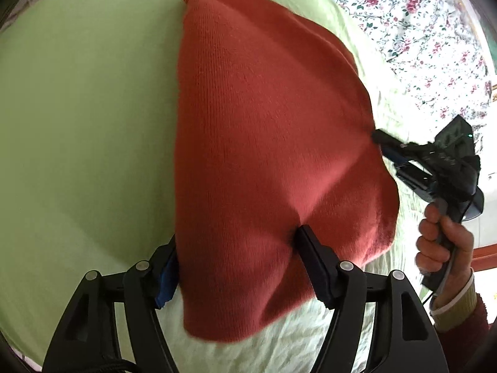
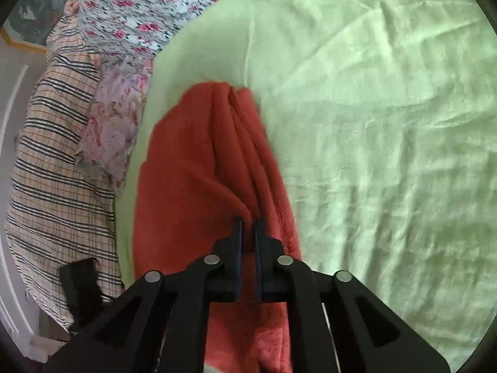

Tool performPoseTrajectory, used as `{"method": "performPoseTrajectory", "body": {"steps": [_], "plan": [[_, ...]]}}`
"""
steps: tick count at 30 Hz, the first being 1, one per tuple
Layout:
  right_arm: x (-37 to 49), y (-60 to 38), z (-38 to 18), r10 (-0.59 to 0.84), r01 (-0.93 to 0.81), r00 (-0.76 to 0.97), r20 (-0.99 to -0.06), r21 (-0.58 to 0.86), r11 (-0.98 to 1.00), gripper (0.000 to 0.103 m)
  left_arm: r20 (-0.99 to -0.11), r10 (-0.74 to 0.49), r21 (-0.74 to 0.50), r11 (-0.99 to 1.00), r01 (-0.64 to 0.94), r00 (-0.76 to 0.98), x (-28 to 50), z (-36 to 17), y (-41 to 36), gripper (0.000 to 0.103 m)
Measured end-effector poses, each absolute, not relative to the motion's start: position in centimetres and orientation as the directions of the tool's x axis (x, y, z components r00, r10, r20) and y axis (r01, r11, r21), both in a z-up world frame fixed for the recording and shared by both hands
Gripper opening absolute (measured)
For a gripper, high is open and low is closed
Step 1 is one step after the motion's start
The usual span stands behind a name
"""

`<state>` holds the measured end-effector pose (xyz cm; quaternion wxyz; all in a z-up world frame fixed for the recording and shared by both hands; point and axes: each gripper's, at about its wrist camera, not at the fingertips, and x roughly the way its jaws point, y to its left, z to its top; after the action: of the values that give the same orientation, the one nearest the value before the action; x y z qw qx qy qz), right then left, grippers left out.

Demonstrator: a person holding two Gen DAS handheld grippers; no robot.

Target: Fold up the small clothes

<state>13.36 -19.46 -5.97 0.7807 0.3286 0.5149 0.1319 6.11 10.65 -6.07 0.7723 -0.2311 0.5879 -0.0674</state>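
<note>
A rust-red knitted garment [image 1: 264, 143] hangs stretched above the green bed sheet [image 1: 77, 124]. My left gripper [image 1: 239, 242] has its jaws wide apart, and the cloth drapes between and over the fingers [image 1: 313, 261]. My right gripper [image 1: 377, 138] pinches the garment's right edge in the left wrist view. In the right wrist view the right gripper [image 2: 247, 222] is shut on a bunched fold of the red garment [image 2: 192, 168], which hangs in pleats below it.
A floral sheet [image 1: 413, 25] lies beyond the green sheet [image 2: 372, 124]. A striped plaid cloth [image 2: 56, 168] and a pink patterned cloth [image 2: 111, 130] lie at the left in the right wrist view. A black device [image 2: 80, 289] sits near them.
</note>
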Motion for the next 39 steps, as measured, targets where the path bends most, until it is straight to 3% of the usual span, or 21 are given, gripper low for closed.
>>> {"method": "performPoseTrajectory", "body": {"steps": [4, 14, 15, 16, 18, 20, 21, 23, 26, 31, 36, 39], "plan": [[10.9, -20.6, -3.5, 0.527, 0.117, 0.475, -0.705, 0.644, 0.756, 0.041, -0.883, -0.349, -0.406, 0.903, -0.14, 0.312, 3.7, -5.1, 11.0, 0.071], [4.9, -17.7, -5.6, 0.562, 0.024, 0.367, -0.742, 0.611, 0.791, 0.042, -0.914, -0.234, -0.274, 0.959, -0.078, 0.33, -1.7, -6.4, 9.9, 0.073], [4.8, -17.2, -6.2, 0.556, 0.024, 0.351, -0.753, 0.601, 0.799, 0.035, -0.918, -0.199, -0.241, 0.967, -0.083, 0.342, -1.7, -6.6, 9.7, 0.073], [5.0, -16.8, -6.8, 0.564, 0.027, 0.329, -0.758, 0.604, 0.796, 0.003, -0.92, -0.159, -0.205, 0.974, -0.093, 0.358, -1.4, -6.7, 9.4, 0.069], [5.6, -16.4, -7.0, 0.593, 0.034, 0.305, -0.745, 0.63, 0.776, 0.005, -0.92, -0.102, -0.158, 0.98, -0.122, 0.377, -0.7, -6.5, 9.0, 0.06], [6.1, -16.6, -4.9, 0.62, 0.009, 0.347, -0.703, 0.664, 0.748, 0.005, -0.908, -0.097, -0.159, 0.98, -0.121, 0.408, -0.4, -5.7, 8.6, 0.038], [6.1, -16.8, -3.6, 0.633, -0.006, 0.375, -0.677, 0.681, 0.732, 0.004, -0.903, -0.079, -0.139, 0.984, -0.114, 0.422, -0.5, -5.3, 8.2, 0.036], [6.0, -17.4, -0.9, 0.645, -0.05, 0.425, -0.636, 0.694, 0.718, 0.004, -0.902, -0.053, -0.109, 0.988, -0.107, 0.429, -0.6, -5.1, 7.4, 0.02], [6.1, -17.7, -0.1, 0.554, -0.073, 0.415, -0.721, 0.581, 0.811, 0.004, -0.913, -0.074, -0.139, 0.981, -0.135, 0.402, -0.7, -5.8, 7.1, 0.01], [5.4, -17.2, -6.7, 0.401, -0.026, 0.291, -0.869, 0.412, 0.911, 0.004, -0.919, -0.174, -0.258, 0.944, -0.205, 0.354, -0.6, -6.8, 8.6, 0.009], [4.8, -17.4, -7.6, 0.435, 0.046, 0.315, -0.844, 0.471, 0.881, 0.005, -0.885, -0.32, -0.427, 0.848, -0.315, 0.339, -2.1, -7.8, 11.6, 0.007], [4.2, -17.8, -7.4, 0.466, 0.052, 0.299, -0.833, 0.502, 0.864, 0.008, -0.885, -0.335, -0.437, 0.839, -0.325, 0.325, -2.8, -7.5, 12.7, 0.007]]}}
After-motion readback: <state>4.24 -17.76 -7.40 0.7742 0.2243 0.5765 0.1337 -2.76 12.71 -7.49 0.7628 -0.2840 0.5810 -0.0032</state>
